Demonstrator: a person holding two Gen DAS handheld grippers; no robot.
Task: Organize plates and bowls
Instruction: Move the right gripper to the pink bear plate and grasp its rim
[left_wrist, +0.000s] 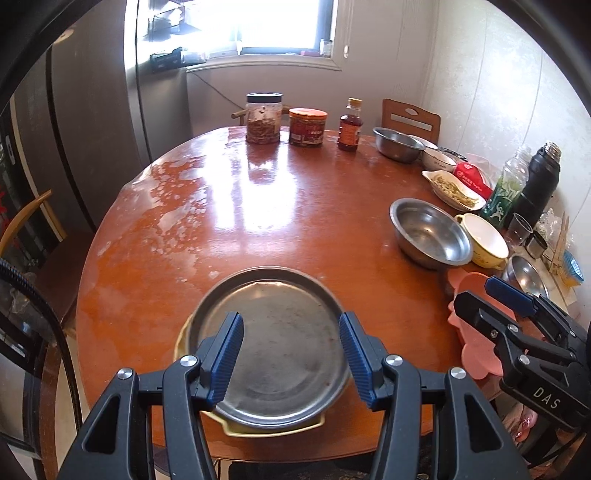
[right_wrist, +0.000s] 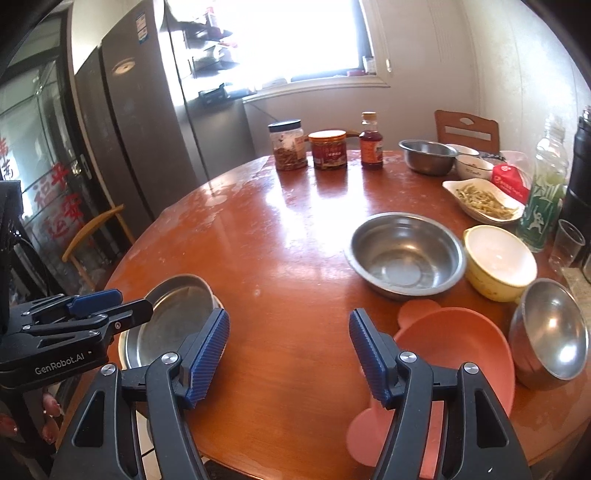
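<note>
A round steel plate (left_wrist: 280, 343) (right_wrist: 173, 314) lies on a yellow dish (left_wrist: 273, 430) at the table's near edge. My left gripper (left_wrist: 291, 354) (right_wrist: 135, 301) hovers open just above it, with nothing between its pads. A pink bowl (right_wrist: 454, 350) (left_wrist: 476, 354) sits near the front right. My right gripper (right_wrist: 290, 356) (left_wrist: 476, 295) stands open over bare wood, just left of the pink bowl and holding nothing. Behind are a large steel bowl (right_wrist: 406, 251) (left_wrist: 428, 236), a yellow-and-white bowl (right_wrist: 498, 258) and a small steel bowl (right_wrist: 550, 328).
The round wooden table (left_wrist: 221, 221) bears jars and a bottle (left_wrist: 349, 125) at the back. Another steel bowl (left_wrist: 397, 142), a white bowl (left_wrist: 437, 158), a dish of food (right_wrist: 484, 201), bottles and a flask crowd the right side. Chairs and a fridge stand to the left.
</note>
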